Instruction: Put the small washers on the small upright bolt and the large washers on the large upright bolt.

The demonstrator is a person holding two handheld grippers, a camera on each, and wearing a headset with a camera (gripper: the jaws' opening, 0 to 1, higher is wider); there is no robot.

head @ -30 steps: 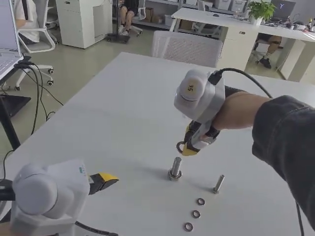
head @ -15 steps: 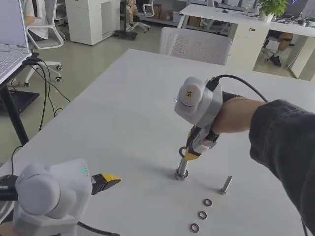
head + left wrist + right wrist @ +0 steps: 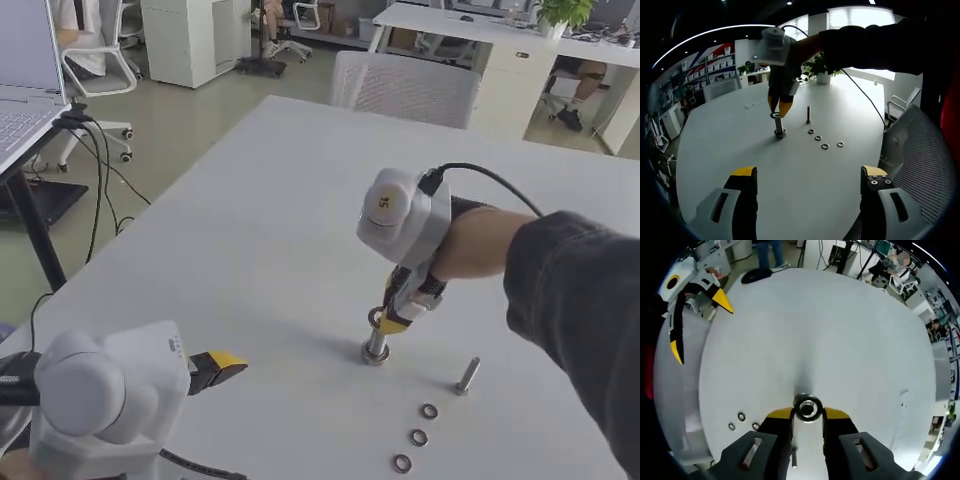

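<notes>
Right hand-held gripper (image 3: 388, 320) is down over the big bolt (image 3: 376, 346), jaws pinched narrow on a large washer (image 3: 807, 407). The ring sits right at the bolt's top, and in the right gripper view its hole lines up with the bolt. Whether it is over the tip yet, I can't tell. That bolt stands upright, well in from the left edge of the worktop (image 3: 250, 200). Off to its right, clearly apart from it, the small bolt (image 3: 467, 375) stands upright too. Toward the person's edge of the worktop, the small washers (image 3: 418, 437) lie flat in a short row, none touching, close to the small bolt. And the left hand-held gripper (image 3: 808, 172)? Jaws spread wide, empty, hanging low over the near-left part of the worktop. It's well apart from both bolts and pointing toward them.
</notes>
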